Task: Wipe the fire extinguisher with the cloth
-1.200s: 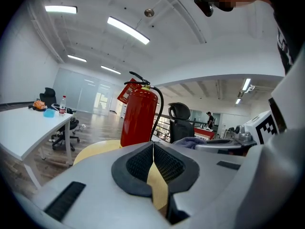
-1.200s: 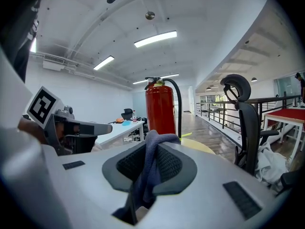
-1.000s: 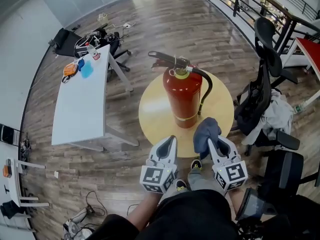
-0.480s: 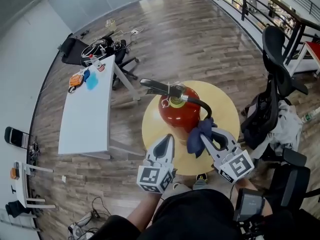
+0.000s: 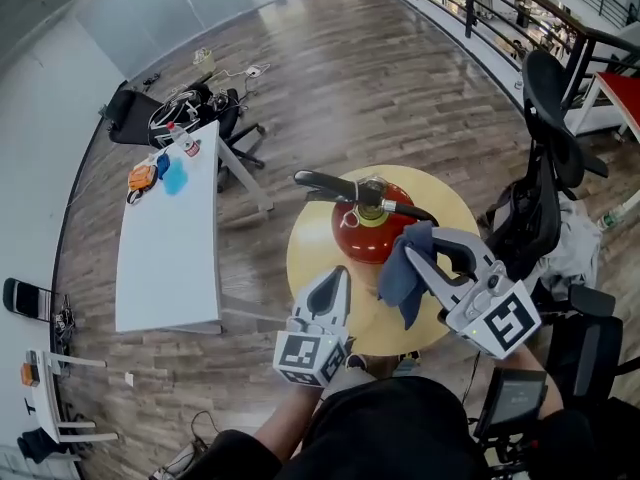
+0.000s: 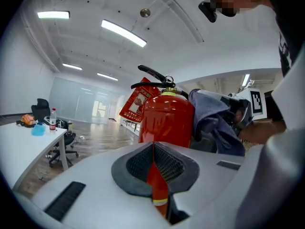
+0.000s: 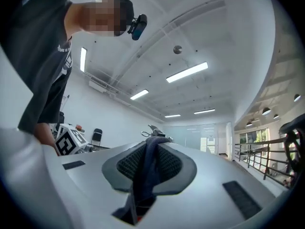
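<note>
Red fire extinguisher with black lever handles is seen standing upright on a round yellow table at the centre of the head view. Its base and lower wall are hidden by the steep angle, and its black hose is lost behind a blue-grey cloth at right of centre. The cloth is clamped between the jaws of the right gripper, which is held at the extinguisher's right side; the cloth appears to be laid against the red shoulder. In the right gripper view the jaws are seen shut on a fold of the cloth, and only the handle tips can be made out above it.

The left gripper is held low at the centre bottom, pointed at the extinguisher, near it but apart. In the left gripper view its jaws are closed with nothing between them; the extinguisher is glimpsed through the slit and above it, with the cloth to its right.

A long white table is seen at left; the small orange and blue things on its far end cannot be identified. A black office chair at right is partly cut off.
</note>
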`<state>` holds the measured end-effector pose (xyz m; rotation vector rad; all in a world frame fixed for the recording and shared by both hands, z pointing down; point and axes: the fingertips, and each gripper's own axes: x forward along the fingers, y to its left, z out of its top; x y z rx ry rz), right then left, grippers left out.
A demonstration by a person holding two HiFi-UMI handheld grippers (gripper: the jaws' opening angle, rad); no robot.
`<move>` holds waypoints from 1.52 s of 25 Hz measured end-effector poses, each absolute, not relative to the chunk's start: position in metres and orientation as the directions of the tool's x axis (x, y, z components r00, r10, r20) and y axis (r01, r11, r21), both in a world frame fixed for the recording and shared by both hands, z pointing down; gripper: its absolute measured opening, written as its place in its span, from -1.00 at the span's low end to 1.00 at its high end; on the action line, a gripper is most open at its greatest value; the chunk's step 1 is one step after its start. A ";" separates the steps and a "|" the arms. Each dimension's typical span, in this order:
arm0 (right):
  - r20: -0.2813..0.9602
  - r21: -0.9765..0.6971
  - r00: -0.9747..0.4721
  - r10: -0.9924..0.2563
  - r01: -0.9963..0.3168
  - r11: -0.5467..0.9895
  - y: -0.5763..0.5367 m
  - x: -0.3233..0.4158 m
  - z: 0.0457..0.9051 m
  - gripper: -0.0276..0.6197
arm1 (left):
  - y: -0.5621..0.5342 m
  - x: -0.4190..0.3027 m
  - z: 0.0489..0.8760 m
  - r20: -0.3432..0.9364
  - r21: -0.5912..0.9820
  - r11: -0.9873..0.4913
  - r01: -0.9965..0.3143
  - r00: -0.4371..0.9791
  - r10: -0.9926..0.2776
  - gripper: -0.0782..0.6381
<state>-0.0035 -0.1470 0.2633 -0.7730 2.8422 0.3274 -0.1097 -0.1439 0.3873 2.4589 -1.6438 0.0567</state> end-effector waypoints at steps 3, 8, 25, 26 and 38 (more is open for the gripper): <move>-0.272 0.126 -0.798 -0.538 -0.583 0.802 -0.142 -0.004 0.281 -0.74 | -0.142 -0.121 0.387 0.133 0.144 -0.401 -0.905 0.419 -0.898 -0.71; -0.056 0.080 -0.781 -0.622 -0.624 0.777 -0.141 -0.002 0.354 -0.74 | -0.136 -0.137 0.388 0.135 0.153 -0.450 -0.880 0.470 -0.872 -0.71; 0.145 0.363 -0.602 -0.785 -0.705 0.609 -0.158 -0.068 0.259 -0.74 | -0.121 -0.164 0.384 0.085 0.168 -0.569 -0.805 0.587 -0.805 -0.71; 0.149 0.329 -0.581 -0.800 -0.734 0.594 -0.163 -0.054 0.260 -0.74 | -0.120 -0.168 0.385 0.084 0.169 -0.568 -0.806 0.586 -0.806 -0.71; 0.149 0.325 -0.599 -0.787 -0.722 0.611 -0.155 -0.064 0.266 -0.74 | -0.117 -0.174 0.391 0.088 0.192 -0.580 -0.791 0.603 -0.793 -0.71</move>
